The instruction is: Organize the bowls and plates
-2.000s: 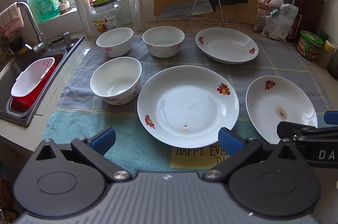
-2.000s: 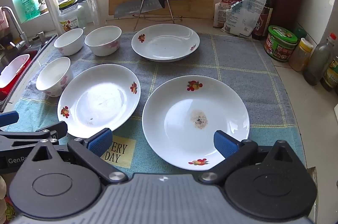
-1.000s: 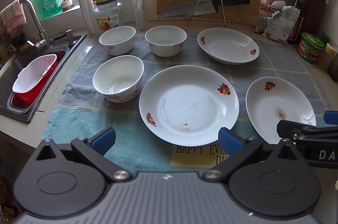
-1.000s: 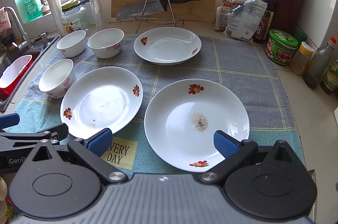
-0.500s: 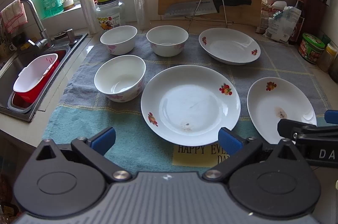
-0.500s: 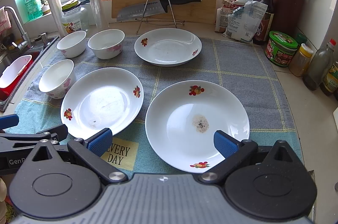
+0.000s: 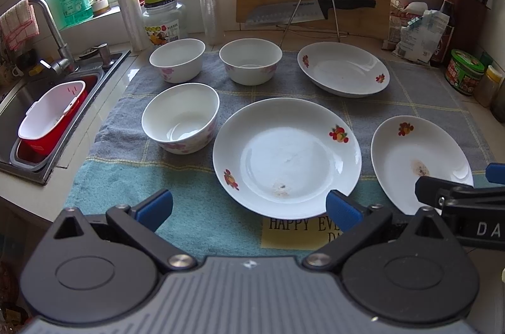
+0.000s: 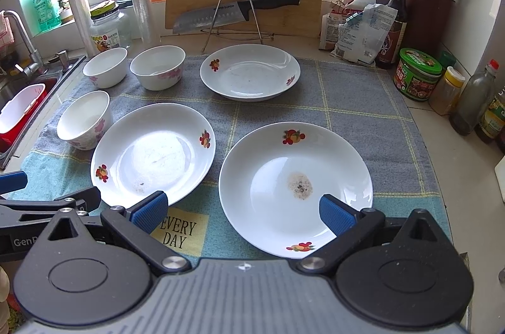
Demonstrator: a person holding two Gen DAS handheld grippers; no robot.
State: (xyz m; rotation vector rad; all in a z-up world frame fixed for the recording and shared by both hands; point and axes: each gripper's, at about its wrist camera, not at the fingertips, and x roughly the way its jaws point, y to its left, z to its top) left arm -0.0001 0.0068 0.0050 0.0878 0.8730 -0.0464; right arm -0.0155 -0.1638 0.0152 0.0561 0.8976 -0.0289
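White porcelain on a checked towel (image 8: 363, 100) — three plates, three bowls, all apart, unstacked. Left gripper (image 7: 249, 208) and right gripper (image 8: 241, 212) hover wide and empty, each facing a near plate (image 7: 285, 157) (image 8: 295, 187) — likely first picks.

Sink (image 7: 19, 100) cut off at left edge
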